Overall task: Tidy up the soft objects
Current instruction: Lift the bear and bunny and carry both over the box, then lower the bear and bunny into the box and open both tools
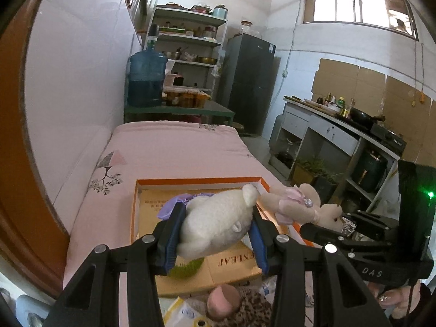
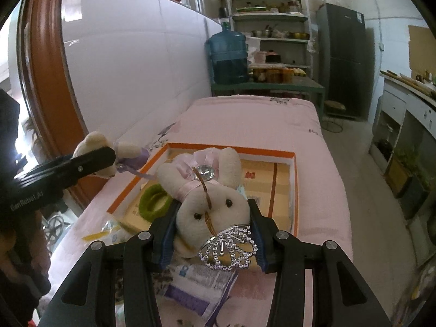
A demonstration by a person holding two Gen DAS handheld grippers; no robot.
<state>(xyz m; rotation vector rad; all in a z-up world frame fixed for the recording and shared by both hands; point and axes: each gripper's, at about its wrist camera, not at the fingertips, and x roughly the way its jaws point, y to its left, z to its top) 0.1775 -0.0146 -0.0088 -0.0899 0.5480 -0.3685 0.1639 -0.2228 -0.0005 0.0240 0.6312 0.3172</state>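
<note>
My left gripper (image 1: 215, 226) is shut on a white plush toy with a purple bow (image 1: 218, 223), held over the near part of an orange-rimmed cardboard box (image 1: 196, 182) on the pink bed. My right gripper (image 2: 211, 218) is shut on the head of a cream plush rabbit in a pink dress (image 2: 209, 204); a rhinestone charm (image 2: 231, 248) hangs from it. In the left wrist view that rabbit (image 1: 299, 204) hangs beside the box's right rim, with the right gripper (image 1: 321, 226) on it. In the right wrist view the white toy (image 2: 95, 144) and left gripper (image 2: 92, 160) are at left. A green ring (image 2: 154, 199) lies in the box.
The pink bed cover (image 2: 259, 120) stretches back to a green table with a blue water jug (image 1: 147, 79) and shelves. Loose packets (image 2: 190, 286) and a leopard-print soft item (image 1: 245, 310) lie near the bed's front edge. A kitchen counter (image 1: 340, 130) runs along the right.
</note>
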